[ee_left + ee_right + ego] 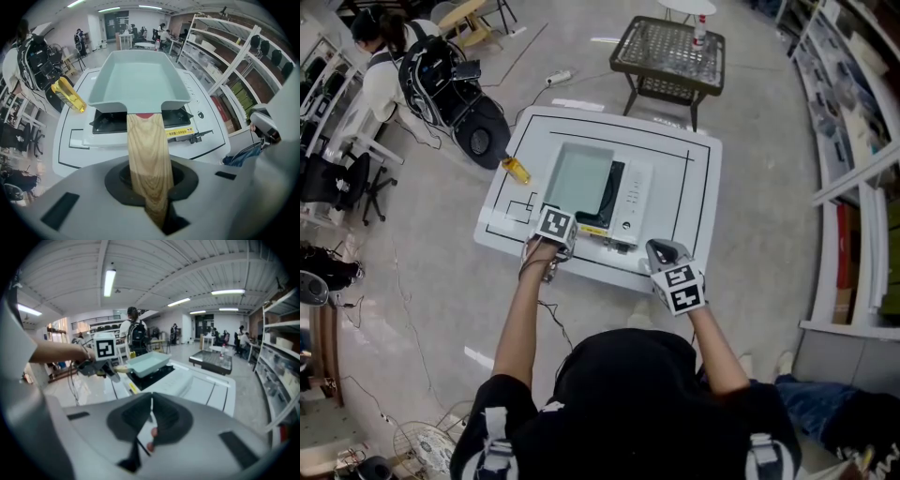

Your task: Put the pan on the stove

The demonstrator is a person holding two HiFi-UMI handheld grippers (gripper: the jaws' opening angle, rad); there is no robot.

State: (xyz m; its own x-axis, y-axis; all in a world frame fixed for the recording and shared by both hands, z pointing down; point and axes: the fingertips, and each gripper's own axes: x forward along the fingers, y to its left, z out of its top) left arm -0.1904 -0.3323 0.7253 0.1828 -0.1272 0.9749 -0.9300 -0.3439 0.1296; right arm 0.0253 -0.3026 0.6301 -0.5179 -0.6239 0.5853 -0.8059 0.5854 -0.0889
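Observation:
A pale teal rectangular pan (578,178) (140,77) (147,363) rests on the black top of the white stove (633,202) (185,117) on the white table (694,187). Its wooden handle (146,154) points toward me and runs between the jaws of my left gripper (561,234) (149,187) (101,365). Dark gaps show on both sides of the handle, so the jaws stand open around it. My right gripper (661,251) (151,420) hovers at the table's near edge, right of the stove, shut with nothing in it.
A yellow bottle (517,170) (69,95) lies on the table's left side. Beyond the table stands a metal mesh side table (667,56). A seated person with a backpack (394,66) is at far left. Shelving (853,141) lines the right side.

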